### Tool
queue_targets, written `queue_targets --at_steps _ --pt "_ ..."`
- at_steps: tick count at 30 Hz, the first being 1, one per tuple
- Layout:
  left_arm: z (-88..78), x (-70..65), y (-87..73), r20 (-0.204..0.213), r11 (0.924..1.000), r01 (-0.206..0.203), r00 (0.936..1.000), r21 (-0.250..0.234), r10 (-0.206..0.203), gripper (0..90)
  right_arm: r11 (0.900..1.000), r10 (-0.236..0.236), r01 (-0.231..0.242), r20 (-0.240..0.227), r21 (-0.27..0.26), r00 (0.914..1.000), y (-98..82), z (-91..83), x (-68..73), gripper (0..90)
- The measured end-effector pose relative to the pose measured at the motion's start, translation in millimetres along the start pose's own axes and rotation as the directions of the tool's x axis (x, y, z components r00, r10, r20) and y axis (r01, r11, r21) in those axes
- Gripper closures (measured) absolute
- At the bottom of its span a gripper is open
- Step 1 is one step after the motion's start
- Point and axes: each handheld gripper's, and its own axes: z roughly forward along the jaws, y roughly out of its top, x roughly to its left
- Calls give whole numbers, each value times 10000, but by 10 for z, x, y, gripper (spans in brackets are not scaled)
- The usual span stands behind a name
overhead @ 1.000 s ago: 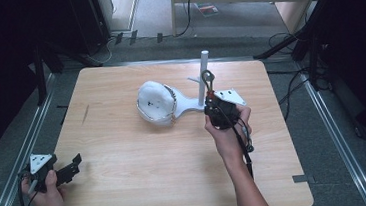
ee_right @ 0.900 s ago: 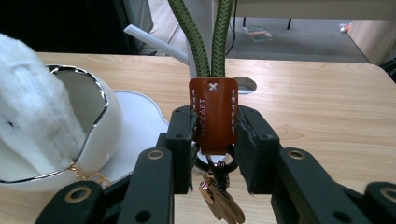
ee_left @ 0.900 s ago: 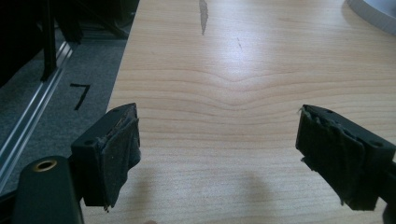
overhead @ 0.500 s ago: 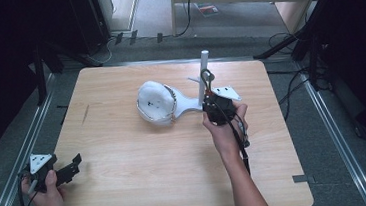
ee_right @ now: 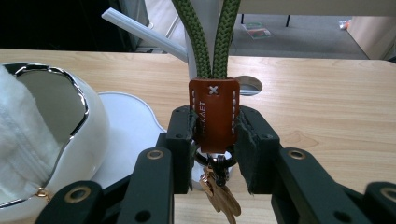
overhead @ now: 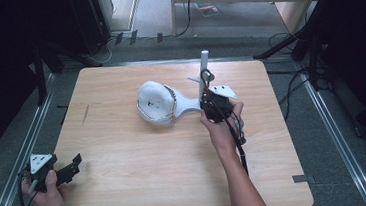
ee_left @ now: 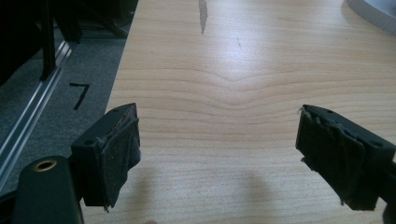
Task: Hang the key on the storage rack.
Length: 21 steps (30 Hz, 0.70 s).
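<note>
Keyring pinched at its brown leather tab between the right gripper's pads.
Stamped lettering on the tab is too blurred to read; the green cord loop is cut off above, keys hang half hidden below. Left gripper stands spread over bare table.

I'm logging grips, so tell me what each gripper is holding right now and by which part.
The right gripper clamps the keychain by its brown leather tab; the left gripper is open, holding nothing.

Between your right gripper's matt black pads you have a smooth brown leather tab on braided green cord, brassy metal keys beneath, glossy white stand beside, on pale matt wood table.
</note>
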Motion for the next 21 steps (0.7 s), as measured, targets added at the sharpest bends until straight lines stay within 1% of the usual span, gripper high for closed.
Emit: queue_targets --at_steps 5,7,10,16,19,21 --pt "1 0 0 -2 10000 9 10000 7 -9 145 9998 -46 46 12 -194 10000 -19 61 -4 692" --pt "1 0 1 -6 10000 11 10000 12 -11 145 9994 -125 125 21 -337 9999 -31 95 -7 691" --pt "2 0 1 -1 10000 11 10000 15 -11 145 9984 -122 121 -19 -550 9999 -49 146 -8 690" --pt "4 1 1 2 10000 17 10000 8 -17 145 9967 109 -124 -191 -798 9998 -66 217 -20 688" --pt "3 -1 1 -10 10000 17 10000 28 -17 145 9951 -24 9 -151 -989 9999 -79 255 -21 686" --pt "3 -1 2 -8 10000 9 10000 32 -9 145 9943 -28 11 -156 -1064 9999 -82 272 -26 684"
